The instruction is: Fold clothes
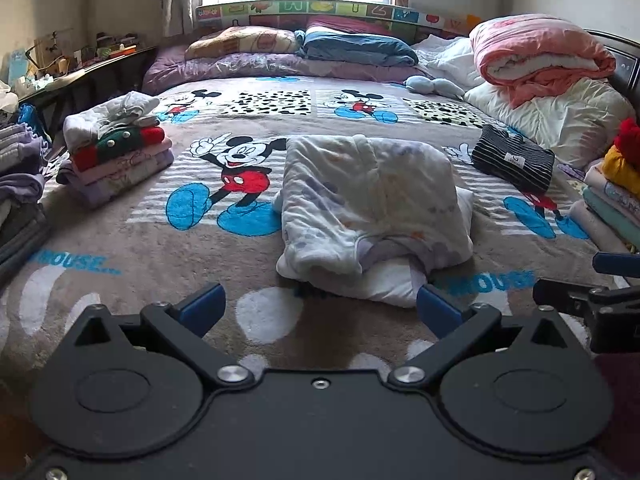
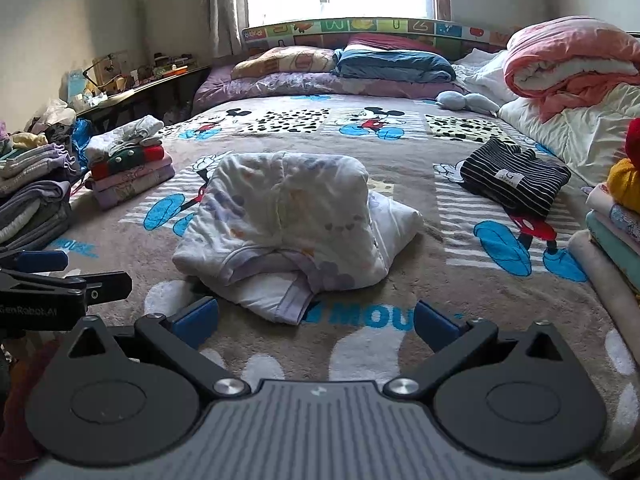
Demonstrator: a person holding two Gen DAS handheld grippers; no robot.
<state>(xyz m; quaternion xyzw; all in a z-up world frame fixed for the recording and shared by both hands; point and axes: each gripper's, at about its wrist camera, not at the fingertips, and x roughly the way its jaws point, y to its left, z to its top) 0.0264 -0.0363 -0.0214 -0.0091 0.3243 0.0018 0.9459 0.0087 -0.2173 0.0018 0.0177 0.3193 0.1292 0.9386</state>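
Observation:
A white printed garment (image 1: 372,212) lies folded into a thick bundle on the Mickey Mouse blanket (image 1: 240,128), in the middle of the bed; it also shows in the right wrist view (image 2: 296,224). My left gripper (image 1: 320,312) is open and empty, just in front of the bundle's near edge. My right gripper (image 2: 316,324) is open and empty, also just in front of the bundle. Each gripper shows at the edge of the other's view, the right one (image 1: 592,300) and the left one (image 2: 52,280).
A stack of folded clothes (image 1: 120,148) sits at the left of the bed and a folded striped top (image 1: 514,160) at the right. More stacks stand at the far right (image 1: 612,200) and far left (image 1: 20,176). Pillows and a pink quilt (image 1: 540,56) lie at the head.

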